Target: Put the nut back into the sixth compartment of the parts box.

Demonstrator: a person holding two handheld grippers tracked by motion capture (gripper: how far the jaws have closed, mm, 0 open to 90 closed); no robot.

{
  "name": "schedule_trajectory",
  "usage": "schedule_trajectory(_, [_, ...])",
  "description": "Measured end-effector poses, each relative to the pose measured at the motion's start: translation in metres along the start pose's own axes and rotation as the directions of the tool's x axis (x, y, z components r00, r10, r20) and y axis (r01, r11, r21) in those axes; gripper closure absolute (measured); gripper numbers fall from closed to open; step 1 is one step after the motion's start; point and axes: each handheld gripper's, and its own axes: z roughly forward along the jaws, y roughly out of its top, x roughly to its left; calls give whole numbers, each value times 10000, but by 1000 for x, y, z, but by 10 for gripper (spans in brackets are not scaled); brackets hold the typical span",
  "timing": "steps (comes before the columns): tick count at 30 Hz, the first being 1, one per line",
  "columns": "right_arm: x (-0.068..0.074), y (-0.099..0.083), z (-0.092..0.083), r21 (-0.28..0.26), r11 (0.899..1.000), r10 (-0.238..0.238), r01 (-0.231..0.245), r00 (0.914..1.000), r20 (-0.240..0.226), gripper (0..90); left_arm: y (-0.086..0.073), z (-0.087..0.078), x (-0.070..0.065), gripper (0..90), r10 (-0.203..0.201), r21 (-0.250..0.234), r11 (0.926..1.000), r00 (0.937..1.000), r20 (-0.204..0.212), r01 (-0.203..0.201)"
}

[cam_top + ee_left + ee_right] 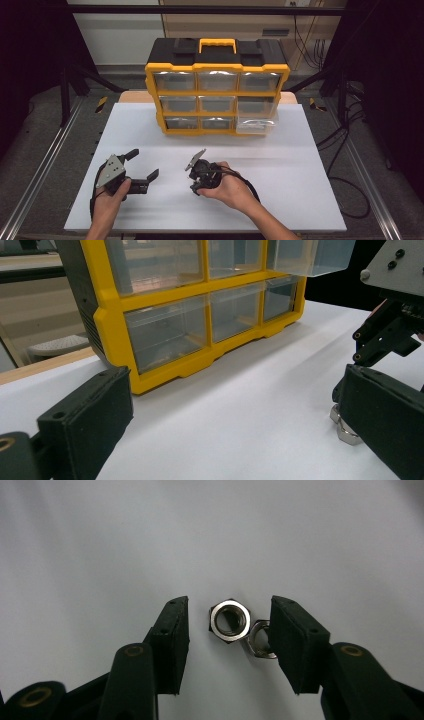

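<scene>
1. The right gripper points down at the white table, near the middle of the near half, held in the person's right hand.
2. In the right gripper view its jaws stand partly apart, with a gap on each side of the nuts; no pad presses on them.
3. Two steel hex nuts lie between those jaws: a thick nut standing out towards the left jaw and a thin nut lying partly under it, close against the right jaw.
4. In the left gripper view the nuts sit on the table at the right, half hidden behind that gripper's own right jaw.
5. The left gripper lies low over the table at the near left, in the left hand, jaws wide and nothing between them.
6. A yellow-and-black cabinet of clear drawers stands at the far side of the table.
7. Its bottom right drawer is pulled out towards the person.
</scene>
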Motion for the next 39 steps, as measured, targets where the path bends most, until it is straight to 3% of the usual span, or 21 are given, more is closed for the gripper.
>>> schedule_trajectory(18, [0, 2, 5, 306, 9994, -176, 176, 9998, -8, 641, 0, 1, -1, 11, 35, 11, 10000, 10000, 27, -35])
schedule_trajectory(39, [2, 5, 7, 464, 9983, -345, 340, 9994, 98, 695, 0, 1, -1, 11, 29, 7, 10000, 10000, 38, -29])
